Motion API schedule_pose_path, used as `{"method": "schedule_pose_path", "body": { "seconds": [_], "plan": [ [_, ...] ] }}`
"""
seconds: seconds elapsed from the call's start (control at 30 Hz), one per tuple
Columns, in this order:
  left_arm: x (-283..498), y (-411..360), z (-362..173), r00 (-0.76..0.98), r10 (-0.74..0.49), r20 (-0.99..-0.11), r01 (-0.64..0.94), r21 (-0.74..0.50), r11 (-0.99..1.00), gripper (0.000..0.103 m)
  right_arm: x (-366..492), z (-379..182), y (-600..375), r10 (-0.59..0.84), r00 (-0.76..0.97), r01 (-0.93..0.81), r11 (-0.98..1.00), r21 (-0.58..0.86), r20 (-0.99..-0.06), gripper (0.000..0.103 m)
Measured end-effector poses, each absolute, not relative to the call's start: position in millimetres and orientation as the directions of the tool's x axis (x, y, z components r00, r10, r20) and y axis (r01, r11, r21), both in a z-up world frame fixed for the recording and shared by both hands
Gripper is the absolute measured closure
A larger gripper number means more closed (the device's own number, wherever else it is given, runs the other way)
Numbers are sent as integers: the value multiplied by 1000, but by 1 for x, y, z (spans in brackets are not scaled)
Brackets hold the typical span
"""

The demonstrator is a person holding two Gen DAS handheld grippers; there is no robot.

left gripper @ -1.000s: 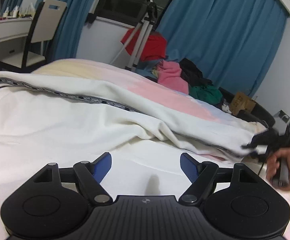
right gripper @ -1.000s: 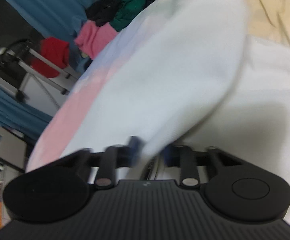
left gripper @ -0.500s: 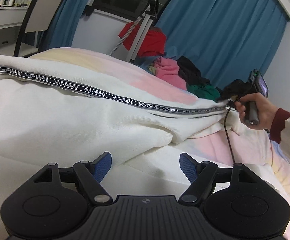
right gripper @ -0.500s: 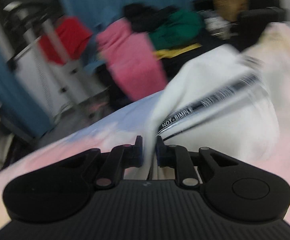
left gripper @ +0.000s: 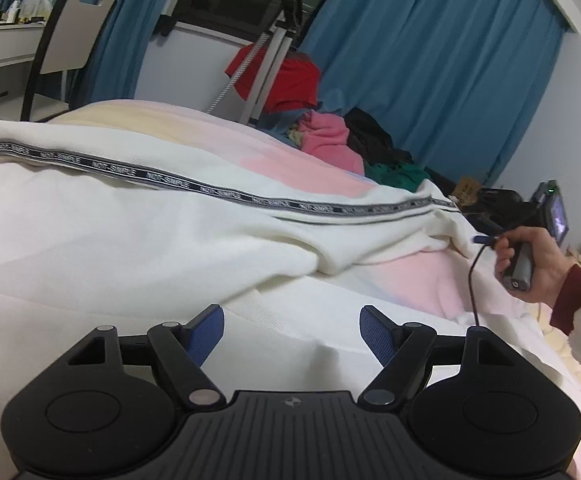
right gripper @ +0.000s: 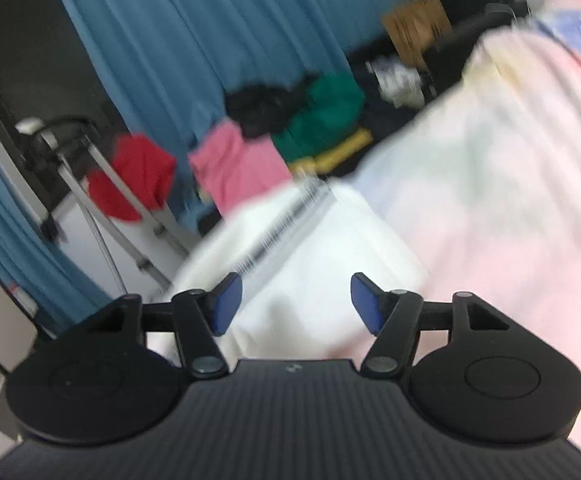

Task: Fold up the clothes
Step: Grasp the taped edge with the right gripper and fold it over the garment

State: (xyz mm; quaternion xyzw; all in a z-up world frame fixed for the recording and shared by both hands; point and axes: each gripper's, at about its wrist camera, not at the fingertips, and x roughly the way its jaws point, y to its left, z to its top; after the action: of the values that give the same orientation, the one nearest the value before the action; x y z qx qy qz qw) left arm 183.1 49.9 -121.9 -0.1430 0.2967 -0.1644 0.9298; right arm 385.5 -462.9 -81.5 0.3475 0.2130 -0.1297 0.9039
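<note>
1. The left gripper [left gripper: 291, 330] is hovering low over the white garment [left gripper: 130, 232], its blue pads [left gripper: 206, 332] spread wide with nothing between them.
2. The right gripper [right gripper: 293, 300] is also standing wide apart and gripping nothing; the white cloth [right gripper: 310, 248] is lying just under and ahead of its blue pads [right gripper: 364, 306], though blur is keeping me from telling whether they are touching it.
3. From the left view, the person's right hand [left gripper: 530, 260] is holding that gripper's handle just off the garment's far end, a black cable [left gripper: 472, 280] hanging below it.
4. The garment is lying stretched across the pastel pink and yellow bed [left gripper: 418, 280], a black lettered stripe [left gripper: 250, 198] running along its length.
5. Beyond the bed, a heap of pink, black and green clothes [left gripper: 354, 148] is sitting against blue curtains [left gripper: 430, 60], beside a metal stand [left gripper: 266, 52] draped with a red garment [left gripper: 294, 80]; a chair [left gripper: 66, 48] is standing far left.
</note>
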Motion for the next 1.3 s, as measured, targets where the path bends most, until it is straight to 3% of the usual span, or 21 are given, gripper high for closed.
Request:
{"method": "schedule_pose_path", "body": {
  "seconds": [0.13, 0.23, 0.3, 0.33, 0.4, 0.47, 0.6, 0.7, 0.93, 1.13, 1.3],
  "plan": [
    [185, 45, -126, 760, -403, -510, 233, -365, 901, 27, 399, -104, -465, 61, 828, 393, 645, 655, -557, 39],
    [190, 44, -130, 760, -406, -508, 233, -370, 899, 27, 413, -110, -454, 52, 813, 437, 604, 666, -581, 40],
    [193, 47, -133, 763, -415, -496, 234, -387, 892, 27, 418, -103, -451, -10, 820, 449, 633, 631, -572, 60],
    [194, 50, -133, 764, -420, -490, 232, -399, 887, 28, 421, -96, -451, -44, 816, 458, 657, 598, -576, 85],
    [196, 53, -133, 763, -434, -479, 231, -425, 875, 28, 427, -82, -451, -113, 807, 478, 701, 529, -580, 93],
    [197, 56, -132, 764, -445, -468, 229, -448, 864, 29, 431, -66, -451, -178, 805, 489, 739, 463, -566, 95],
    [195, 56, -127, 766, -455, -453, 242, -454, 858, 29, 386, -17, -462, -217, 911, 372, 798, 474, -350, 97],
    [190, 55, -123, 768, -460, -446, 256, -444, 859, 29, 342, -29, -479, -267, 897, 411, 796, 445, -351, 97],
    [178, 48, -116, 773, -453, -444, 285, -394, 874, 29, 268, -138, -527, -210, 777, 589, 572, 570, -593, 97],
    [178, 47, -115, 778, -438, -450, 273, -386, 881, 29, 248, -97, -522, -238, 845, 509, 632, 584, -478, 97],
    [178, 45, -111, 781, -432, -450, 275, -374, 886, 29, 232, -109, -529, -281, 823, 551, 611, 569, -494, 97]
  ]
}}
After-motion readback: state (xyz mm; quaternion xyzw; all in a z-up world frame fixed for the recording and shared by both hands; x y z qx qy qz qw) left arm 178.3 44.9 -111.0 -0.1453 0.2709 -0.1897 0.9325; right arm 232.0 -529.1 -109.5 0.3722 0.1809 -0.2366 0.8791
